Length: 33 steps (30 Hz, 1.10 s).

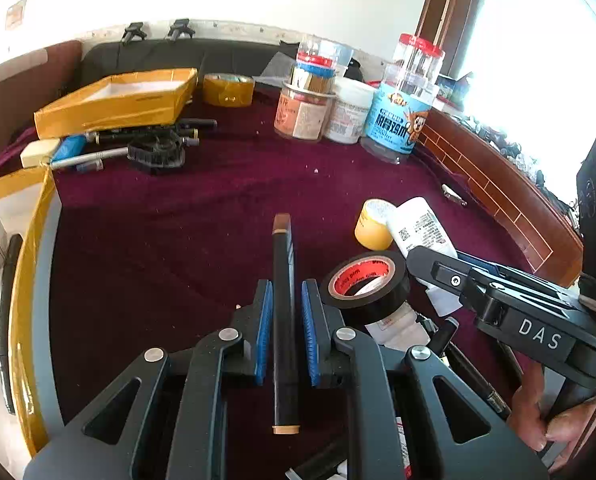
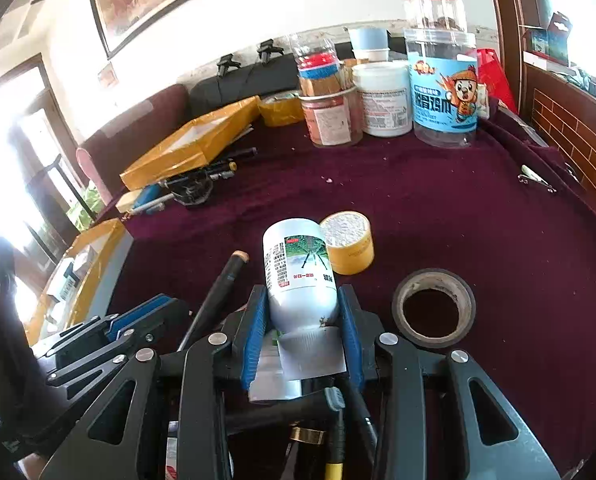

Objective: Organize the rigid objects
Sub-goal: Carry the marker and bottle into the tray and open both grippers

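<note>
My left gripper (image 1: 286, 312) straddles a long black tan-tipped pen (image 1: 284, 304) lying along the fingers, pads not visibly touching, while my right gripper (image 2: 302, 312) clamps a white plastic bottle (image 2: 298, 276) pointing forward.

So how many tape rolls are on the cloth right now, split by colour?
Yellow: 2, the far yellow roll and the near yellow roll beside the white bottle
Black: 1, the black roll with a red core
Total: 3
</note>
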Tool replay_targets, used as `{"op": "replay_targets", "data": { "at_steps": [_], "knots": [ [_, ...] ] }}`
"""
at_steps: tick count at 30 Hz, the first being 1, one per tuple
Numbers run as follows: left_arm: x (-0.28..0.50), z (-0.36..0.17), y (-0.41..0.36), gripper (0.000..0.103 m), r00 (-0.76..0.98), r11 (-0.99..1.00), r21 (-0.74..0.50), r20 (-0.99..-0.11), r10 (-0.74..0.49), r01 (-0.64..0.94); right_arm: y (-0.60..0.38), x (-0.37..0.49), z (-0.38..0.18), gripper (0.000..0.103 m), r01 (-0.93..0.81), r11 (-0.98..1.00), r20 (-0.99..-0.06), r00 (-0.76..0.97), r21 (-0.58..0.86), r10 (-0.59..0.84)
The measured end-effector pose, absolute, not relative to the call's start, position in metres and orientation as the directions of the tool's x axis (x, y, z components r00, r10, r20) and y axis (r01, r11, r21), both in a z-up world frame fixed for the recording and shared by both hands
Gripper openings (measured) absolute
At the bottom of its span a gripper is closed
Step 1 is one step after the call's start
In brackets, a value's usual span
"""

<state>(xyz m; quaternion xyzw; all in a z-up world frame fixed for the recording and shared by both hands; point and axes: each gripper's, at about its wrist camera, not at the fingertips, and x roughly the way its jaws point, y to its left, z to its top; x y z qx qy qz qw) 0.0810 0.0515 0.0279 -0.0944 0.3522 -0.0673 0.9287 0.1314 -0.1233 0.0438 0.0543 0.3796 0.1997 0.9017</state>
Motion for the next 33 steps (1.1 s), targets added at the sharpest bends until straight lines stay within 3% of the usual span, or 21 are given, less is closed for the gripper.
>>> {"op": "replay_targets", "data": {
  "at_steps": [21, 29, 33],
  "knots": [
    [0.048, 0.05, 0.055, 0.012, 0.799, 0.978, -0.206, -0.582, -0.152, 0.036, -0.113, 0.12, 0.053, 0.031, -0.374, 0.89, -0.623, 0.639, 0.261, 0.451],
    [0.074, 0.03, 0.042, 0.012, 0.644, 0.967, -0.247, -0.73, -0.231, 0.066, -0.124, 0.121, 0.058, 0.031, -0.355, 0.887, -0.607, 0.648, 0.294, 0.46],
    [0.088, 0.017, 0.03, 0.013, 0.604, 0.977, -0.206, -0.771, -0.199, 0.059, -0.128, 0.121, 0.059, 0.031, -0.346, 0.883, -0.602, 0.646, 0.316, 0.469]
  ]
}}
